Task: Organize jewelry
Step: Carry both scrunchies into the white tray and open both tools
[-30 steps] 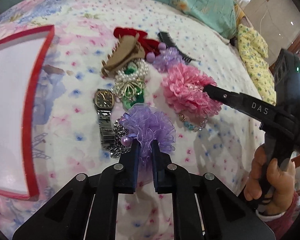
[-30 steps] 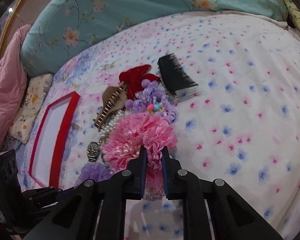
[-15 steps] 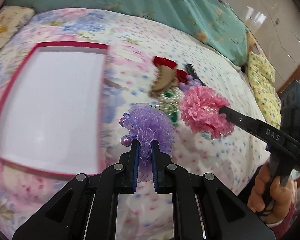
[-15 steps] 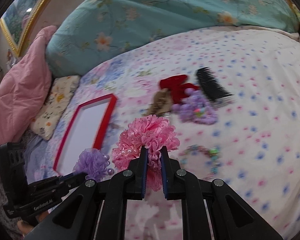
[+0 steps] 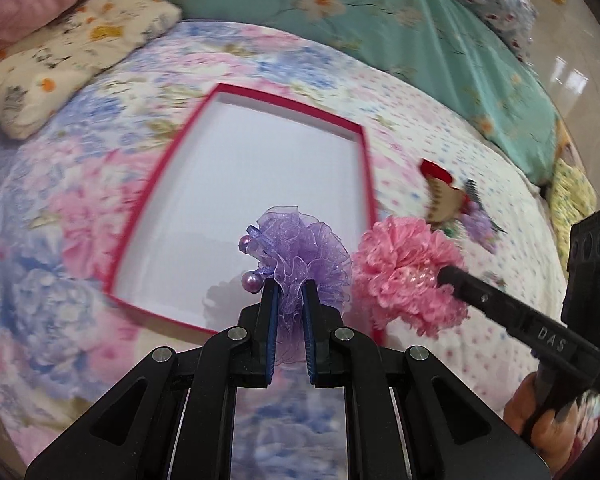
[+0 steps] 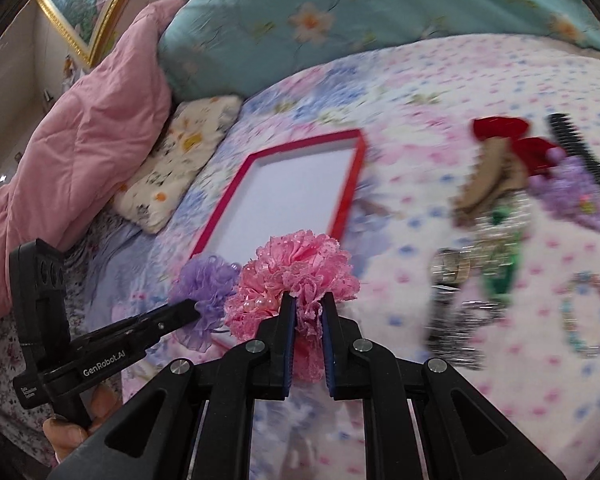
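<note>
Two ruffled hair ties are held up side by side, nearly touching, at the near corner of the red box (image 5: 367, 184). Left gripper (image 5: 289, 300) clamped on the purple hair tie (image 5: 300, 256), which hangs over the box's white floor. Right gripper (image 6: 305, 312) clamped on the pink hair tie (image 6: 296, 276), just off the box's near right corner, over the floral bedspread (image 6: 440, 80). Box lies open-side up on the bedspread. Rest of the pile sits well apart from the box: red bow (image 6: 512, 140), tan claw clip (image 6: 488, 180), black comb (image 6: 576, 148), watch (image 6: 452, 276), bead bracelet (image 6: 588, 316); all blurred. Pillows at the far edge.
</note>
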`<state>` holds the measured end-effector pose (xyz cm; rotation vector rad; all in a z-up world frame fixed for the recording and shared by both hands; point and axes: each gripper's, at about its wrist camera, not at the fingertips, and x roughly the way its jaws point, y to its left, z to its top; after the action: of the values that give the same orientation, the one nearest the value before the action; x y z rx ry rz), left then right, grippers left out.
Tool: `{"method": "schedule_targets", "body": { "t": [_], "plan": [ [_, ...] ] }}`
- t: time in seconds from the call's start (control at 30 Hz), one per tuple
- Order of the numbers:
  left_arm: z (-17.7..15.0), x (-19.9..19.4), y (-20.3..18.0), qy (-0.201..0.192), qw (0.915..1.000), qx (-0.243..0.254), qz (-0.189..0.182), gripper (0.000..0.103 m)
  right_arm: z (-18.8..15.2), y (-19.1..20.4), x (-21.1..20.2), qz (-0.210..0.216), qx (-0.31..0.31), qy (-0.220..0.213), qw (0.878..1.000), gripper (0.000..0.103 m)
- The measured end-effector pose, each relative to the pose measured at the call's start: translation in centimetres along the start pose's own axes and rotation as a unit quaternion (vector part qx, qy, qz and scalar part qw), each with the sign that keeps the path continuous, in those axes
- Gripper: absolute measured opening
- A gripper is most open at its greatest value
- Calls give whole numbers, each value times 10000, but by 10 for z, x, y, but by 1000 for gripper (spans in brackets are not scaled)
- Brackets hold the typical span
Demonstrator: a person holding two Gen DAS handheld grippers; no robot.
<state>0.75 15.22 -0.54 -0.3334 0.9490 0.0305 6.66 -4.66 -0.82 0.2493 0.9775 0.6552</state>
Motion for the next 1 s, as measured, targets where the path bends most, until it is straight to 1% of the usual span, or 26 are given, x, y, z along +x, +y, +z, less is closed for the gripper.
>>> {"method": "schedule_targets", "body": {
  "t": [0.1,0.23,0.37,0.47,0.63,0.67,0.7,0.83,0.87,0.9,0.93,1.0],
  "plan": [
    [1,2,17,6,9998,-147,96,10,-3,11,27,99,-49,199,9997,11],
    [2,6,32,29,9994,-275,205,10,-8,19,57,126,-104,430,9989,11],
    [3,16,39,113,9991,-325,244,10,-17,18,80,43,-193,781,9968,11],
    [2,26,40,244,9988,-357,247,10,-21,12,76,-9,-274,888,9957,11],
    [-6,35,37,438,9981,-328,292,11,-22,0,55,-261,-417,985,9939,11],
    [-8,37,36,470,9980,-304,288,11,-22,-1,52,-299,-441,1003,9935,12],
    [-11,38,34,512,9979,-278,286,11,-22,-3,49,-279,-443,1034,9933,15],
    [-17,42,29,581,9974,-216,365,15,-22,-6,45,-257,-410,1041,9934,17],
    [-17,43,28,578,9973,-197,418,18,-21,-5,45,-270,-414,1041,9933,20],
    [-17,42,27,584,9971,-187,453,23,-20,-1,47,-256,-423,1035,9934,27],
    [-17,41,28,589,9970,-196,466,27,-20,1,46,-202,-438,1028,9935,31],
    [-17,38,30,579,9969,-231,484,45,-19,8,46,-140,-492,1004,9936,49]
  ]
}}
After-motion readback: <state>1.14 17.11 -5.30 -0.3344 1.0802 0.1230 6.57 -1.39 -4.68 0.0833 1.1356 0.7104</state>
